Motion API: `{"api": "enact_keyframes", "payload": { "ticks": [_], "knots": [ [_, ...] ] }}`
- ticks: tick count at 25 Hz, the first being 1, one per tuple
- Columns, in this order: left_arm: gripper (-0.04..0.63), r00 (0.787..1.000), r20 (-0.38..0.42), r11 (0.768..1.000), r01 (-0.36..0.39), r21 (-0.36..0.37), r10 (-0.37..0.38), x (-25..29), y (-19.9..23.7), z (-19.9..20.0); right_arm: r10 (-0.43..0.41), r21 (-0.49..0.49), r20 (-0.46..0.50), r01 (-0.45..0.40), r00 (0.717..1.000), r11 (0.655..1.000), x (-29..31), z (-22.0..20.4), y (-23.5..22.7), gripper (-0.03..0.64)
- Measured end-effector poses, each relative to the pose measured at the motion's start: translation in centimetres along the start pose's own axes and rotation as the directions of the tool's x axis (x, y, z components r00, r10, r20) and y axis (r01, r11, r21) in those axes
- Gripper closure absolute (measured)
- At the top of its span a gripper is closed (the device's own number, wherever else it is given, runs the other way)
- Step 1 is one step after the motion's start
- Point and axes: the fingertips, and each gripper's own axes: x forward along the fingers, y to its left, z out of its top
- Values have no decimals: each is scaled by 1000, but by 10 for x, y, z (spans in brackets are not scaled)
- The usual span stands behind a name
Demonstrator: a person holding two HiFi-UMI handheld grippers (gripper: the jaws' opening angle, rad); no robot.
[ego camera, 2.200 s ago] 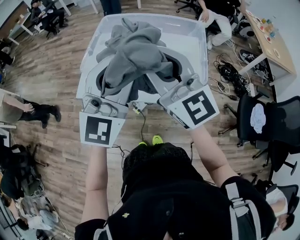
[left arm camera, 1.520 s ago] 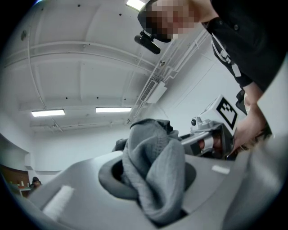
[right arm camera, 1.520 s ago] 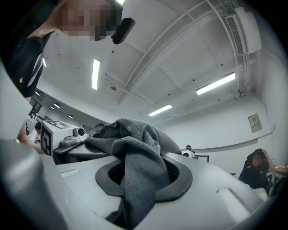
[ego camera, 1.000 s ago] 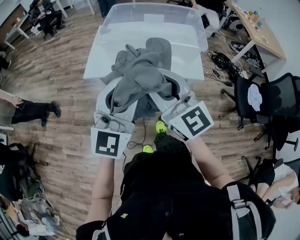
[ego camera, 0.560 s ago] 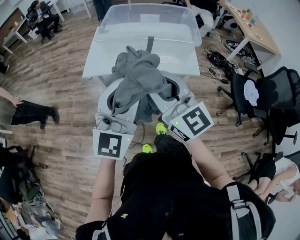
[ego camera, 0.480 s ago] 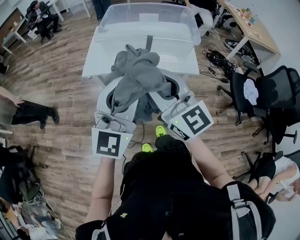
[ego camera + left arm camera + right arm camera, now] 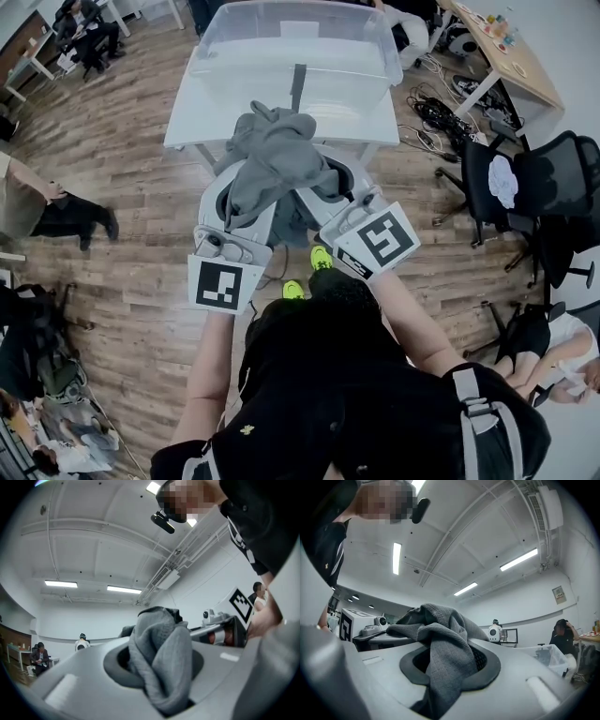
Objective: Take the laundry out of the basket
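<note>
Clamping is applied to one grey garment (image 7: 277,159) by both grippers at once. In the left gripper view, the jaws of the left gripper (image 7: 225,202) are seen nearly closed, with a thick fold of the cloth squeezed between them and bulging above. In the right gripper view, the jaws of the right gripper (image 7: 339,183) are likewise pressed onto a fold, which is draped over them. The grippers are held side by side, and the garment is bunched across both. The garment is located outside the clear basket (image 7: 202,56), in the air near the front edge of the white table (image 7: 356,108) on which the basket is set. A wooden floor (image 7: 122,159) is seen beneath.
</note>
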Motion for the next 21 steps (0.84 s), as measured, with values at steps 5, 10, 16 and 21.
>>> {"api": "enact_keyframes", "payload": {
  "ticks": [5, 10, 16, 21],
  "knots": [
    [508, 1000, 0, 1000, -7, 11, 7, -8, -5, 2, -11, -11, 12, 11, 1000, 1000, -6, 0, 7, 525],
    [508, 1000, 6, 1000, -12, 12, 11, -8, -8, 7, -21, -19, 20, 21, 1000, 1000, -11, 4, 8, 525],
    [508, 1000, 4, 1000, -8, 18, 8, -10, -10, 12, -29, -20, 26, 30, 999, 999, -13, 9, 10, 525],
    [508, 1000, 6, 1000, -9, 12, 9, -11, -10, 12, -30, -18, 27, 30, 999, 999, -14, 8, 11, 525]
  ]
}}
